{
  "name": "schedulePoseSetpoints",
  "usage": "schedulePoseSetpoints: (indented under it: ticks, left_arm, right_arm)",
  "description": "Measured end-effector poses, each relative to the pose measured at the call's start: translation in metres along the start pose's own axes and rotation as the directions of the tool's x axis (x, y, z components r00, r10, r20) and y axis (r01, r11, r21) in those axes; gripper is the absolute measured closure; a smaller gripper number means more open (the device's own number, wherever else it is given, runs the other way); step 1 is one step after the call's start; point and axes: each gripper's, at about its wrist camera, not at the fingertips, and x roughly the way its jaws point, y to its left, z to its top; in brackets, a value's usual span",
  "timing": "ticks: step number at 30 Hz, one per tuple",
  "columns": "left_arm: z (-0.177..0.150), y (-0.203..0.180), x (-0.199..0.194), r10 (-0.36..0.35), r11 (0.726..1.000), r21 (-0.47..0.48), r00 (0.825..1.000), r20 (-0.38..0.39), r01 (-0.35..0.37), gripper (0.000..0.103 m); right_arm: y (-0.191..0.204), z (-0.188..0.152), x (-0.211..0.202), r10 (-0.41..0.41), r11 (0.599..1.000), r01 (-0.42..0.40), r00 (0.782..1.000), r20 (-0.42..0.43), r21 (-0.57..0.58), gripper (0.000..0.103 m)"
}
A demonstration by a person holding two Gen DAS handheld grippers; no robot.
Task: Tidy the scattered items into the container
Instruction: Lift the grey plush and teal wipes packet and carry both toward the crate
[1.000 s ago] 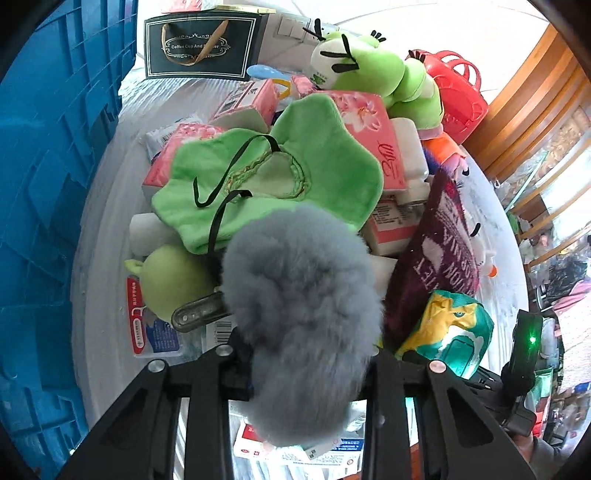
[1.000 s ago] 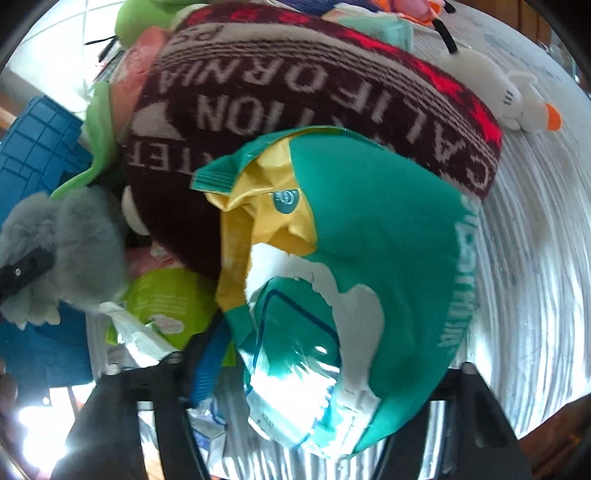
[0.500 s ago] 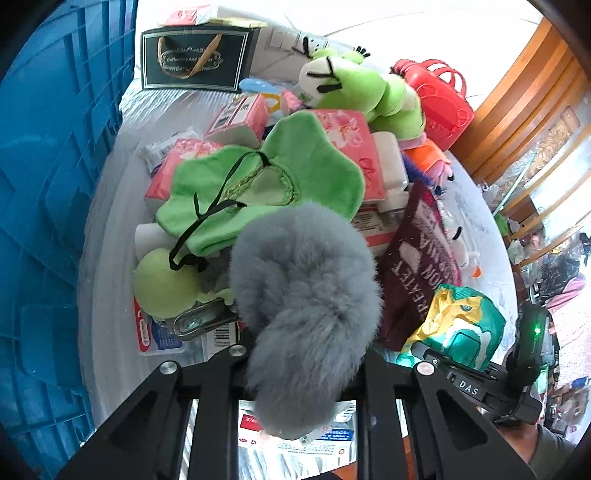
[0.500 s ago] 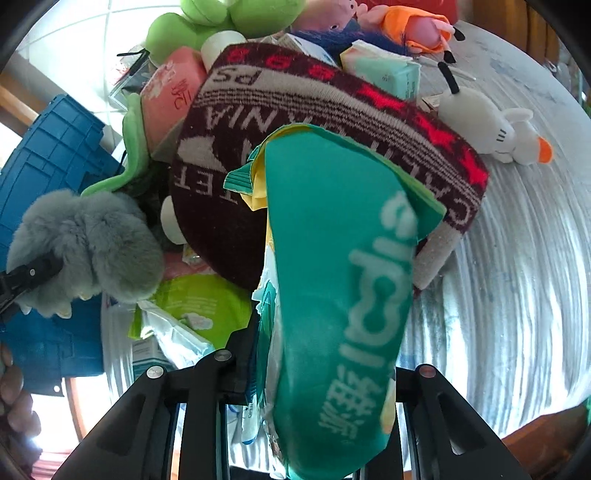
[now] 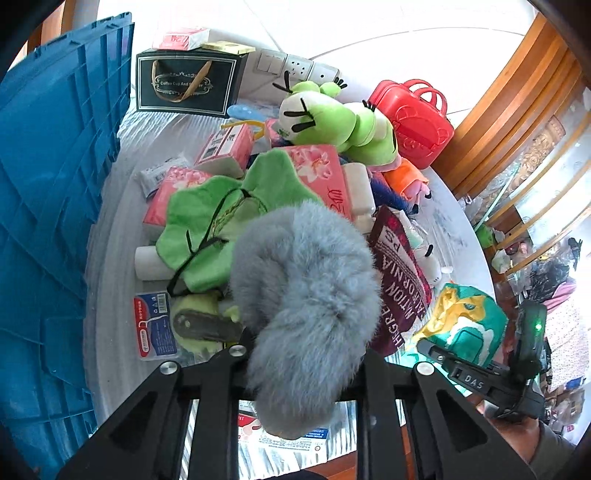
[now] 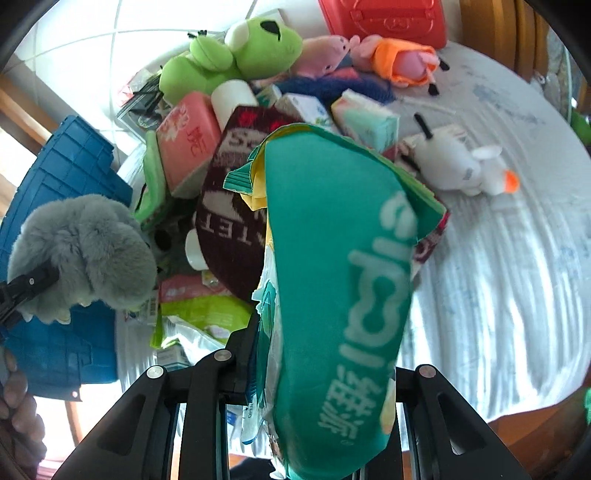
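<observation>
White tiled floor [image 5: 388, 33]; wooden furniture [image 5: 517, 96] at right; bright daylight throughout.

Handheld gripper hardware: black, angular, screw-fastened.
The left gripper [image 5: 301, 369] and right gripper [image 6: 325, 373] have matte black finger arms with silver round-head screws; the right unit carries white "DAS" lettering, a green indicator light, and a grey sleeve [image 5: 550, 448] behind.

The crate [image 5: 55, 192] stands left of the toy pile [image 5: 280, 177] on the table [image 5: 114, 258].

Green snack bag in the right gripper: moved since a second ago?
Yes. The crinkly green snack bag, clamped in the right gripper, has lifted off the maroon knitted cloth, which now shows smaller and further below it.
</observation>
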Motion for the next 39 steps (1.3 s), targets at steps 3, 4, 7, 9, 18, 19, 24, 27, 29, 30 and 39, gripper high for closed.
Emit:
schedulePoseSetpoints:
  ticks: [3,4,7,9,18,19,24,27,29,30,39]
  left_arm:
    - [0.004,-0.003,-0.006,0.004,1.000,0.006,1.000,0.014,-0.004,0.084]
    - [0.005,-0.005,-0.009,0.008,1.000,0.009,1.000,0.020,-0.008,0.084]
    - [0.009,-0.013,-0.017,0.019,1.000,0.024,0.999,0.040,-0.020,0.084]
    - [0.012,-0.021,-0.024,0.038,0.999,0.037,0.998,0.053,-0.040,0.084]
    - [0.024,-0.041,-0.055,0.120,0.991,0.053,0.987,0.111,-0.127,0.084]
    - [0.025,-0.043,-0.058,0.127,0.990,0.051,0.985,0.115,-0.133,0.084]
    - [0.027,-0.047,-0.071,0.161,0.985,0.047,0.977,0.138,-0.169,0.084]
    - [0.028,-0.050,-0.078,0.190,0.979,0.048,0.970,0.148,-0.199,0.084]
    - [0.028,-0.052,-0.084,0.214,0.973,0.050,0.964,0.157,-0.224,0.084]
    - [0.029,-0.053,-0.086,0.223,0.971,0.051,0.962,0.160,-0.234,0.084]
    - [0.033,-0.062,-0.109,0.290,0.948,0.073,0.937,0.195,-0.309,0.084]
  right_arm:
    - [-0.005,0.005,-0.020,-0.023,1.000,0.023,1.000,0.017,-0.005,0.077]
    - [-0.011,0.002,-0.031,-0.030,1.000,0.030,0.999,0.021,-0.008,0.077]
    - [-0.013,0.005,-0.048,-0.052,0.998,0.053,0.998,0.041,-0.024,0.077]
    - [-0.012,0.010,-0.064,-0.063,0.997,0.065,0.996,0.060,-0.032,0.077]
    - [-0.008,0.020,-0.134,-0.067,0.996,0.073,0.988,0.138,-0.042,0.077]
    - [-0.008,0.020,-0.140,-0.064,0.997,0.070,0.988,0.143,-0.040,0.077]
    - [-0.003,0.021,-0.169,-0.047,0.997,0.056,0.984,0.174,-0.049,0.077]
    - [0.001,0.022,-0.183,-0.039,0.997,0.051,0.981,0.190,-0.057,0.077]
    - [0.002,0.024,-0.191,-0.036,0.997,0.049,0.979,0.202,-0.061,0.077]
    - [0.003,0.025,-0.195,-0.034,0.997,0.048,0.977,0.209,-0.063,0.077]
    - [0.003,0.037,-0.224,-0.025,0.997,0.044,0.966,0.257,-0.068,0.077]
